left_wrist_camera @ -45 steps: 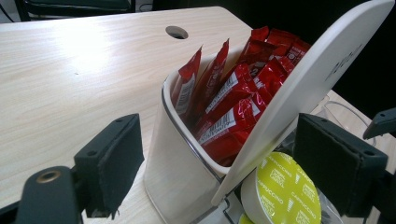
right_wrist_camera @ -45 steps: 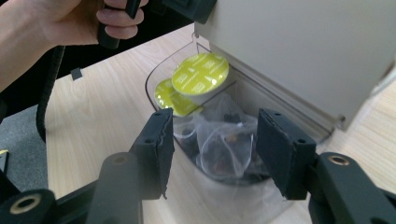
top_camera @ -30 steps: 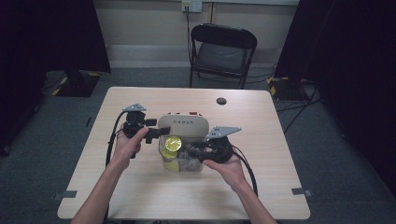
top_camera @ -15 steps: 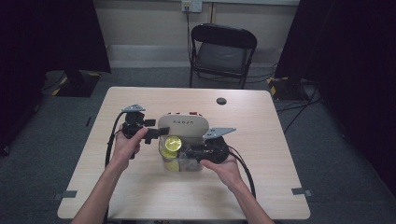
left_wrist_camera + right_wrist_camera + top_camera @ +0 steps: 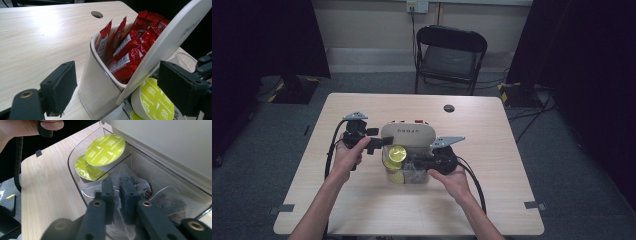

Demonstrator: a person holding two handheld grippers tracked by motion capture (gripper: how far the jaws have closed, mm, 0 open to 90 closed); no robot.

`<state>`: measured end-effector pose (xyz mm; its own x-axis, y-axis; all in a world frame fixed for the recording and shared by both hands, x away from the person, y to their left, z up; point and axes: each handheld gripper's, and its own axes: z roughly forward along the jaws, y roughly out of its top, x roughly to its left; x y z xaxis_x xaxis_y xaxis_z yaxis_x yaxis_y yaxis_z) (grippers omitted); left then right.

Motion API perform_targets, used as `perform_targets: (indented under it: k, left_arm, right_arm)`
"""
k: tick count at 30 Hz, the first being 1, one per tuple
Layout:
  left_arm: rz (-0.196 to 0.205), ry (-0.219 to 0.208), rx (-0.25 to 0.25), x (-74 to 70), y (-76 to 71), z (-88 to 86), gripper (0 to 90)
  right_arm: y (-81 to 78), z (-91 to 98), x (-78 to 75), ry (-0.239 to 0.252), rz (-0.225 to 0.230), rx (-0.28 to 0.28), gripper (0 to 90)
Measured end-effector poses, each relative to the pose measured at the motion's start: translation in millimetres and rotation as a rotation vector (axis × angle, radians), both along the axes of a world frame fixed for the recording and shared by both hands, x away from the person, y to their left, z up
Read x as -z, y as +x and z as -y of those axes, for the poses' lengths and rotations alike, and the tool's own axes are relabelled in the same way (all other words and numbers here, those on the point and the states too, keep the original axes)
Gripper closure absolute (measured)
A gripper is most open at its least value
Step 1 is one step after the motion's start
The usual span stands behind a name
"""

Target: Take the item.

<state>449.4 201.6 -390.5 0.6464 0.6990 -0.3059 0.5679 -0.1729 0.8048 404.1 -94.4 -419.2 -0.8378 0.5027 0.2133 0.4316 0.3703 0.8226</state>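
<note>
Right hand-held gripper point(image 5: 117, 195) closed over wooden table point(image 5: 492, 130).

The high view looks down on the whole table point(image 5: 362, 210); both gripper views look closely at the clear organizer point(image 5: 75, 162), sharing its yellow capsules point(image 5: 152, 100).

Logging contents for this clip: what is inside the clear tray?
Inside the clear tray: two yellow capsules and clear tea bags, one pinched by the right tool. The tool covers what lies beneath.
</note>
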Motion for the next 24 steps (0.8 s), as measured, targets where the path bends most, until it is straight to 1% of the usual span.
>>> perform_targets:
  k: [2,3,5,8,11,13,14,20,24]
  left_arm:
    - [-0.001,-0.002,-0.002,0.3,-0.1,0.4,15.7]
    - [-0.002,0.005,0.0,0.2,0.0,0.1,15.7]
    - [-0.003,0.0,-0.001,0.4,-0.3,0.7,15.7]
    - [-0.002,0.012,0.001,0.8,-1.3,1.8,16.6]
    - [-0.003,0.011,0.002,1.6,-1.3,1.6,16.7]
    - [-0.004,0.003,0.0,2.2,-1.4,1.3,16.7]
    - [-0.006,0.008,-0.003,2.0,-1.6,0.7,16.7]
    - [-0.007,0.008,-0.001,2.2,-1.2,0.2,16.5]
    - [-0.007,0.005,-0.001,2.5,-1.1,0.2,16.4]
  right_arm:
    - [0.5,0.7,0.9,0.005,-0.004,0.0,88.2]
    - [0.9,1.1,1.5,0.005,-0.006,0.002,89.1]
    - [1.1,1.3,1.9,0.006,-0.007,0.001,90.0]
    - [0.3,1.9,0.8,0.012,0.003,0.003,90.0]
    - [-0.7,2.2,-0.8,0.017,0.005,0.007,90.0]
    - [-1.2,2.6,-1.9,0.024,0.01,0.011,90.0]
    - [-1.4,2.9,-2.5,0.026,0.01,0.011,90.0]
    - [-2.4,6.1,-7.2,0.05,0.015,0.02,90.0]
    - [-2.7,7.1,-9.6,0.052,0.023,0.021,90.0]
